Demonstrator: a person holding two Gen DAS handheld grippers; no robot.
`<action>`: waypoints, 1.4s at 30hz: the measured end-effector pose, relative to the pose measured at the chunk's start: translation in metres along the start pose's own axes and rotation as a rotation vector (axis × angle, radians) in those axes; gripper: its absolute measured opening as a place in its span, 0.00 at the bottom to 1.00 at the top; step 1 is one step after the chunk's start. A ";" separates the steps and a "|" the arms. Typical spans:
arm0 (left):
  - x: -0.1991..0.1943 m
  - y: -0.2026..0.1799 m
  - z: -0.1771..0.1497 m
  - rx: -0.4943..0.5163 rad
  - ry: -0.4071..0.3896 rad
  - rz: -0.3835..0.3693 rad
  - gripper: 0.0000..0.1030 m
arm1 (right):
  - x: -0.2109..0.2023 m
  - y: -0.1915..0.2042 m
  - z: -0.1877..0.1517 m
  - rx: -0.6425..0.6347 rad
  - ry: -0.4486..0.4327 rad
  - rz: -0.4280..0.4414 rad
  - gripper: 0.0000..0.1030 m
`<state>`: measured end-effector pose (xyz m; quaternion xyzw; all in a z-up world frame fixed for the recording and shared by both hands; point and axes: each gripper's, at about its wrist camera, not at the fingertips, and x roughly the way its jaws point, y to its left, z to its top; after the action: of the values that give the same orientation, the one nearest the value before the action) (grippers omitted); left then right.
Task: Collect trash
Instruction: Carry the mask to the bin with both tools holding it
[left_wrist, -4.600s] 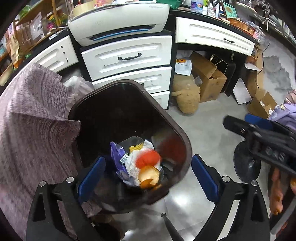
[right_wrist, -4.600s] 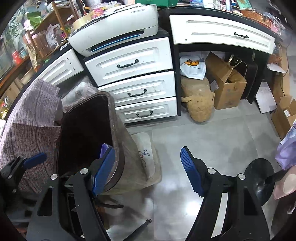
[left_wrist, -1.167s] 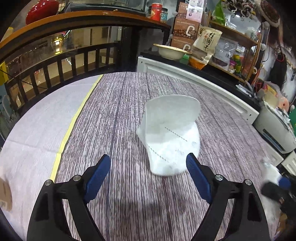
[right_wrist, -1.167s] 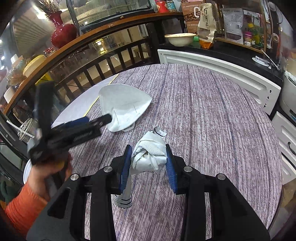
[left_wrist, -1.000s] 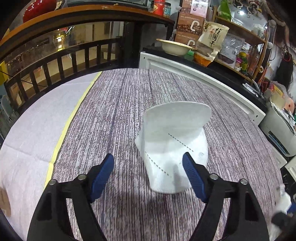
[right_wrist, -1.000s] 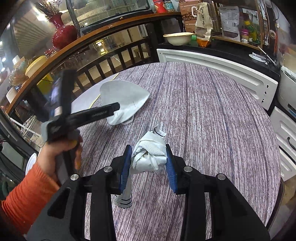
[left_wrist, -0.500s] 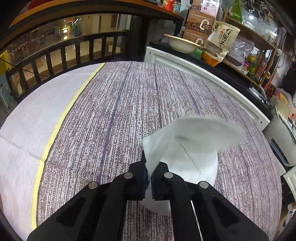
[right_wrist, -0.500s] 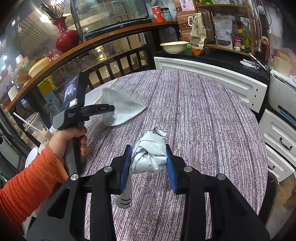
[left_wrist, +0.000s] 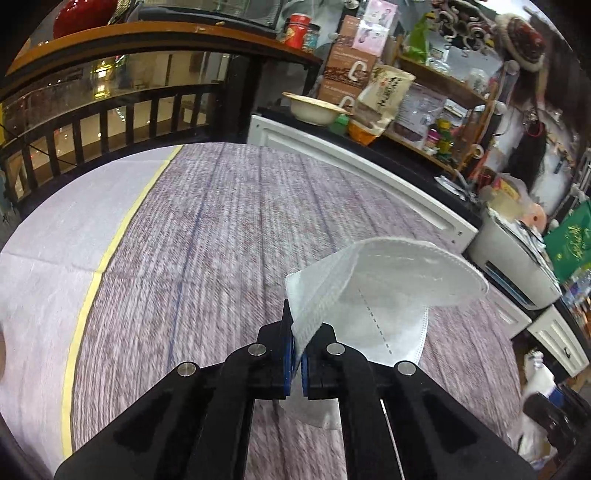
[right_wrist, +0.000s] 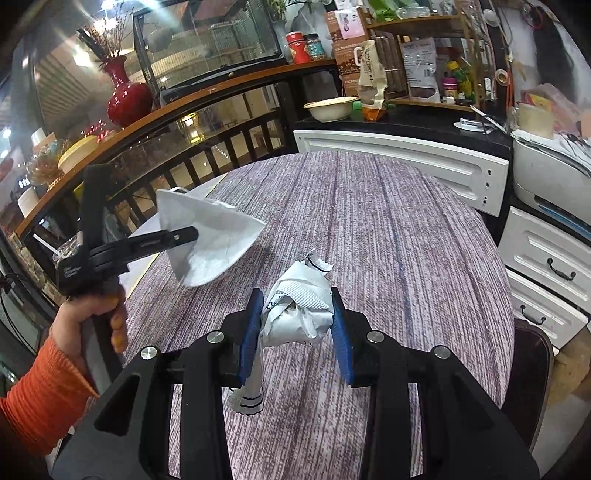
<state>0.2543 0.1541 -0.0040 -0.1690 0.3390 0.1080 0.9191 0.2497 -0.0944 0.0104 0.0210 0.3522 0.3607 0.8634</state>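
Observation:
A white folded face mask (left_wrist: 388, 291) hangs above the purple-striped round table (left_wrist: 221, 240), pinched by its edge in my left gripper (left_wrist: 297, 343), which is shut on it. In the right wrist view the same mask (right_wrist: 210, 240) is lifted off the table at the left, held by the left gripper (right_wrist: 190, 232) in a hand with an orange sleeve. My right gripper (right_wrist: 295, 325) is shut on a crumpled white wrapper (right_wrist: 295, 310), whose loose end dangles below the blue pads. The wrapper (left_wrist: 535, 373) also shows at the right edge of the left wrist view.
White drawers (right_wrist: 546, 266) and a white printer (right_wrist: 550, 177) stand right of the table. The dark rim of a bin (right_wrist: 532, 362) shows past the table's right edge. A black railing (right_wrist: 221, 147), a red vase (right_wrist: 127, 96) and cluttered shelves (right_wrist: 417, 62) line the back.
My left gripper closed on the mask's edge and lifted it off the table, swinging it to the right. The right gripper kept its grip on the wrapper and shifted sideways.

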 end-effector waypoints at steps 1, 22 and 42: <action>-0.006 -0.005 -0.004 0.009 -0.006 -0.010 0.04 | -0.005 -0.004 -0.003 0.010 -0.007 -0.002 0.35; -0.083 -0.147 -0.088 0.232 -0.038 -0.281 0.04 | -0.110 -0.121 -0.087 0.242 -0.107 -0.238 0.35; -0.078 -0.235 -0.130 0.342 0.011 -0.387 0.04 | -0.011 -0.229 -0.165 0.341 0.141 -0.508 0.61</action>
<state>0.1936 -0.1186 0.0109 -0.0736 0.3189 -0.1298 0.9360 0.2805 -0.3063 -0.1736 0.0520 0.4605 0.0697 0.8834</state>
